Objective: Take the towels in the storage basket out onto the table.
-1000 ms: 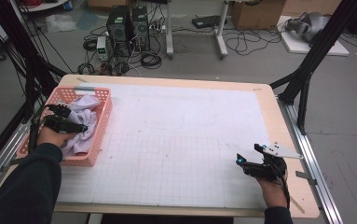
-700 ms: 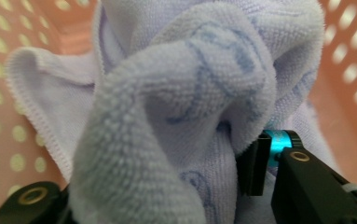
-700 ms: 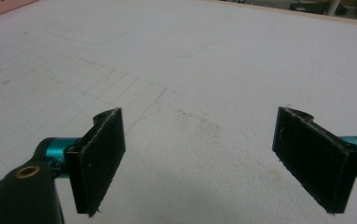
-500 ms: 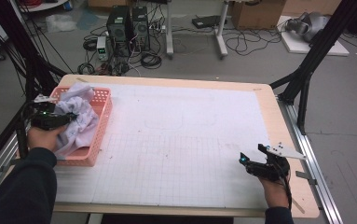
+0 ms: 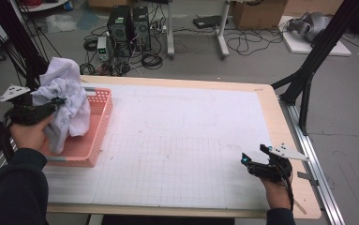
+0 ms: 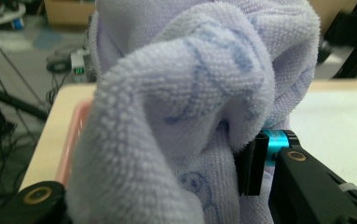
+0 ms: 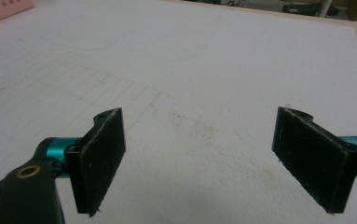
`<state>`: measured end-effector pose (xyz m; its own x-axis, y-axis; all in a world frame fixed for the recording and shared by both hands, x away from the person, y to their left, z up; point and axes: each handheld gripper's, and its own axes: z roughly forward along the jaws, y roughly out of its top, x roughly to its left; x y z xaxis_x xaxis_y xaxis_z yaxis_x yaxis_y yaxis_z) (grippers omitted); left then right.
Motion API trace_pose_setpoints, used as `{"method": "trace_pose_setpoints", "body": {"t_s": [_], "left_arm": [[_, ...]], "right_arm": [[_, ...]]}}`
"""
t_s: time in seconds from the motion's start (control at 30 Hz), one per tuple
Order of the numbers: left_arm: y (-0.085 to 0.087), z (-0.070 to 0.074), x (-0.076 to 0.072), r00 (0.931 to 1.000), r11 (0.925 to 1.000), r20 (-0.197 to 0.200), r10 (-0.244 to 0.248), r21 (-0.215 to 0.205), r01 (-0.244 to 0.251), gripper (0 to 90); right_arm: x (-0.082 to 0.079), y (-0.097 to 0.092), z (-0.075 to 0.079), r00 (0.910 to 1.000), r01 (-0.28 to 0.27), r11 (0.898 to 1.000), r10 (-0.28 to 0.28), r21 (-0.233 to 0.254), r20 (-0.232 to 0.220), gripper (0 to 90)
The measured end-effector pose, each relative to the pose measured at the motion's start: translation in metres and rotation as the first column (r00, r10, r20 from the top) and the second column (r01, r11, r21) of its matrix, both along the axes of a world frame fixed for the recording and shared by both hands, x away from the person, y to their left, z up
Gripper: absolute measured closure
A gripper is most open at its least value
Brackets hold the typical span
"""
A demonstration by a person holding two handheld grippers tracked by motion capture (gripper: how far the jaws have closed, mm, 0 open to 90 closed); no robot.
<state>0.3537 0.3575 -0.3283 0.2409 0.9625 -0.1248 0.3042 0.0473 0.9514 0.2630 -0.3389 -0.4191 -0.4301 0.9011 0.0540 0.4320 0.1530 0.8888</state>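
The table (image 5: pixel 280 117) carries a white gridded mat (image 5: pixel 182 140) over nearly all its top, bare wood showing along the far and right edges. Most of the mat lies open: from the basket at the left edge across to my right hand near the front right corner, nothing stands on it. The floor beyond the far edge is crowded with cables and boxes, too small to sort out.

The pink basket (image 5: pixel 95 122) sits at the left edge, its far left part covered by the towel and my left hand, so I cannot see what else lies in it.

The towel (image 5: pixel 67 101), pale lilac with faint blue marks, hangs bunched above the basket's left end, its lower folds drooping into it. In the left gripper view it (image 6: pixel 190 93) crowds the frame, hiding one pad; the other black pad shows at the right, pressed against the cloth.

My left gripper (image 5: pixel 50 105) has just been closing and is clamped on the towel, held up over the left edge.

My right gripper (image 5: pixel 252 161) rests low near the front right corner, its jaws wide apart over bare mat (image 7: pixel 204 93), nothing between them.
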Motion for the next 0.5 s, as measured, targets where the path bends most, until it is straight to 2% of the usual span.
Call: {"method": "trace_pose_setpoints", "body": {"t_s": [0.1,0.23,0.33,0.4,0.5], "left_arm": [[-0.002,0.009,-0.004,0.9979,0.9997,0.064,-0.012,-0.022,0.014,62.1],[-0.009,0.019,-0.009,0.9905,0.9983,0.129,-0.048,-0.028,0.052,62.0],[-0.018,0.025,-0.011,0.9818,0.9954,0.172,-0.080,-0.039,0.088,61.9],[-0.025,0.030,-0.012,0.9754,0.9934,0.195,-0.102,-0.031,0.110,61.9],[-0.036,0.038,-0.014,0.9624,0.9899,0.240,-0.127,-0.030,0.139,61.8]], "right_arm": [[0.000,0.000,0.000,1.0000,0.000,1.000,0.000,0.000,-0.001,16.0],[-0.001,0.000,0.000,1.0000,0.002,1.000,-0.002,0.003,0.001,16.0],[0.000,0.000,0.000,1.0000,-0.004,1.000,0.004,0.000,0.004,16.0],[0.000,0.001,0.000,1.0000,-0.007,1.000,0.007,-0.002,0.006,16.0],[-0.001,0.002,0.001,1.0000,-0.007,1.000,0.007,0.003,0.002,16.0]]}}
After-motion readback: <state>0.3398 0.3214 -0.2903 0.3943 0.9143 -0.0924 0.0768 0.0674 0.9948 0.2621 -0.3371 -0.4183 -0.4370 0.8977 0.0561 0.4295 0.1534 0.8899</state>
